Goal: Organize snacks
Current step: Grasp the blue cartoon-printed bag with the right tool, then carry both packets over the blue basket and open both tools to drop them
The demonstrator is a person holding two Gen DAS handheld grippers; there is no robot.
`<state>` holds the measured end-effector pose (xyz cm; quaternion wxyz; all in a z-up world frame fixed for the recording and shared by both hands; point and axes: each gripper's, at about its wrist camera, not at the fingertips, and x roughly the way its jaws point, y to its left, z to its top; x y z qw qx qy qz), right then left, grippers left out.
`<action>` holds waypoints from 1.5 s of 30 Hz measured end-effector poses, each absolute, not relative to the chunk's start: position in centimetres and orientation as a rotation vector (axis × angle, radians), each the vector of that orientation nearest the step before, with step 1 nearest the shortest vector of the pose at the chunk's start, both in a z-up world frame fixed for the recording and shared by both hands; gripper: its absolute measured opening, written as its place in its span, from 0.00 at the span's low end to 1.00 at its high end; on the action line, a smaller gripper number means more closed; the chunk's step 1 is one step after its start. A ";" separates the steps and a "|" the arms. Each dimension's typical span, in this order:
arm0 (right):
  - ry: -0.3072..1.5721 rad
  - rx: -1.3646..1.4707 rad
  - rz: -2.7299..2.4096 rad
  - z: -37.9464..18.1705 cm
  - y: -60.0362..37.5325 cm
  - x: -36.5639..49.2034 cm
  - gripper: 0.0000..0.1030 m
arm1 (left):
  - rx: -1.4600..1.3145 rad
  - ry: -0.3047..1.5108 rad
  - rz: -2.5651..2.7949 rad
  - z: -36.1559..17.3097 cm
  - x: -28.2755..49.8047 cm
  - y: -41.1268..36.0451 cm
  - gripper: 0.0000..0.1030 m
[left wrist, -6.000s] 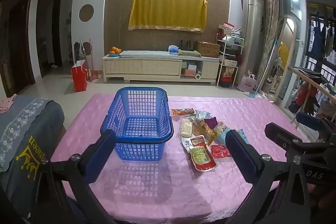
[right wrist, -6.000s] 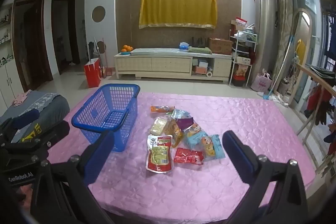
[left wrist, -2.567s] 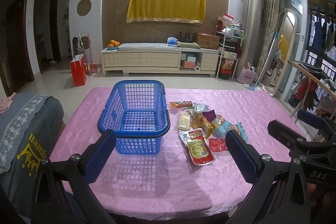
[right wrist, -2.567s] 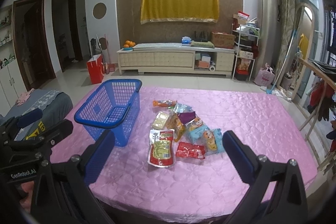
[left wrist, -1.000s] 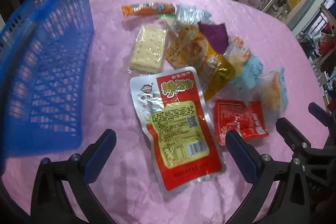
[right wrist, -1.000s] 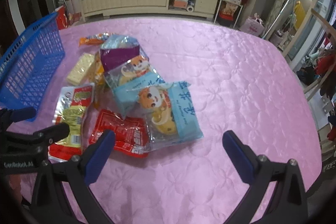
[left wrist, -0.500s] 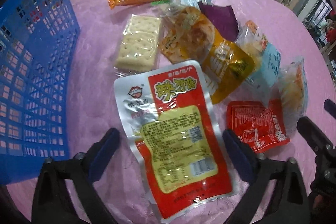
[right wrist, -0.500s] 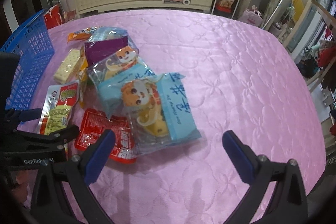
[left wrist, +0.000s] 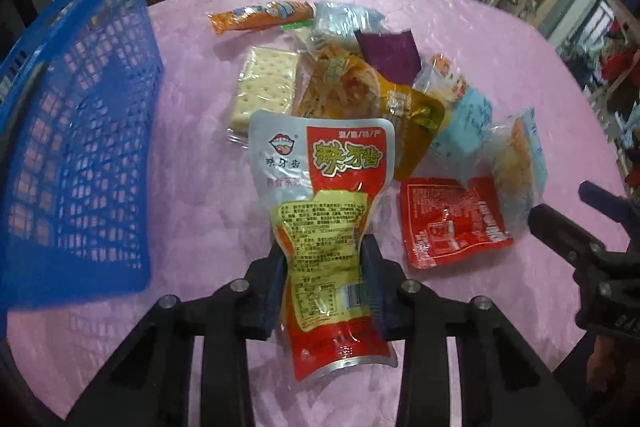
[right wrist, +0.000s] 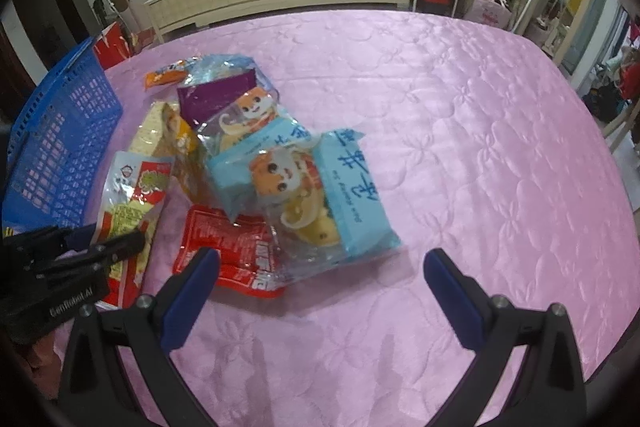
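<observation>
**Left jaws close on the red pouch**

Half a second back our left gripper stood spread over the snacks; its jaws have just been closing and now pinch the red-and-silver foil snack pouch by its long sides. The pouch buckles, its long axis running away from us, printed top pointing toward the snack pile, right of the blue plastic mesh basket. Our right gripper hangs spread, empty, over the pink quilted tablecloth.
</observation>
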<state>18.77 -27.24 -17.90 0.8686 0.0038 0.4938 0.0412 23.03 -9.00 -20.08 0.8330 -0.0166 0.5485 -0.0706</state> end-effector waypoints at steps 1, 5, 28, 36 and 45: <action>1.027 0.002 0.095 -17.7 -27.1 18.8 1.00 | -0.049 1.153 -0.153 -19.7 22.8 -8.8 0.31; 1.013 -0.005 0.129 -17.2 -27.2 19.4 1.00 | -0.084 1.097 -0.161 -17.4 21.6 -7.8 0.31; 1.086 -0.032 0.218 -19.9 -28.6 22.8 0.70 | -0.041 1.047 -0.227 -16.0 22.1 -9.9 0.31; 1.003 -0.033 0.232 -15.2 -27.3 18.9 0.70 | -0.043 0.942 -0.223 -11.4 18.7 -8.5 0.31; 0.904 -0.032 0.270 -9.1 -24.0 15.4 0.70 | -0.048 0.838 -0.204 -6.7 13.9 -5.4 0.31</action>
